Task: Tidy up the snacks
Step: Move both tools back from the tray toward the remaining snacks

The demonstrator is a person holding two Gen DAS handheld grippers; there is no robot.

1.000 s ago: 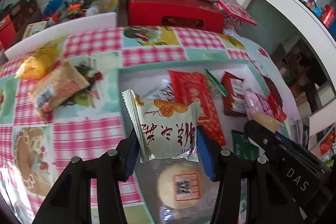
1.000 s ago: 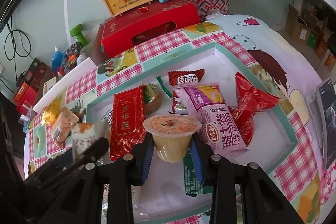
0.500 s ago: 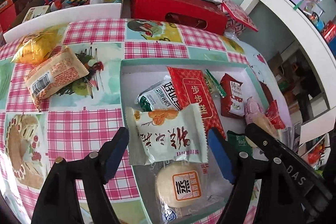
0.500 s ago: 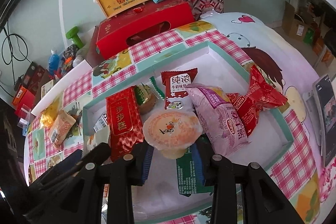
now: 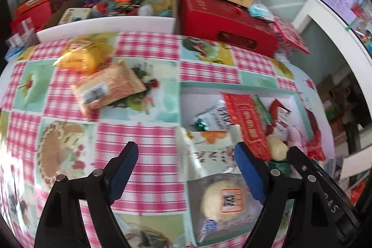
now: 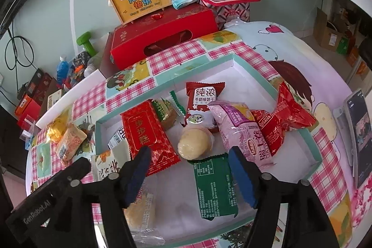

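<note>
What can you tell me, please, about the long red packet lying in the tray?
The long red packet is glossy foil with gold characters inside a gold frame and a gold lattice band at its near end. It lies flat in the teal-rimmed tray, running lengthwise away from the camera, overlapping a white packet and a green-wrapped cake. Nothing grips it.

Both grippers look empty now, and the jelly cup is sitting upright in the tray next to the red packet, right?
Not upright: in the right wrist view the jelly cup lies tipped on its side in the tray, beside the red packet. Both grippers, left and right, are empty, jaws opening.
</note>
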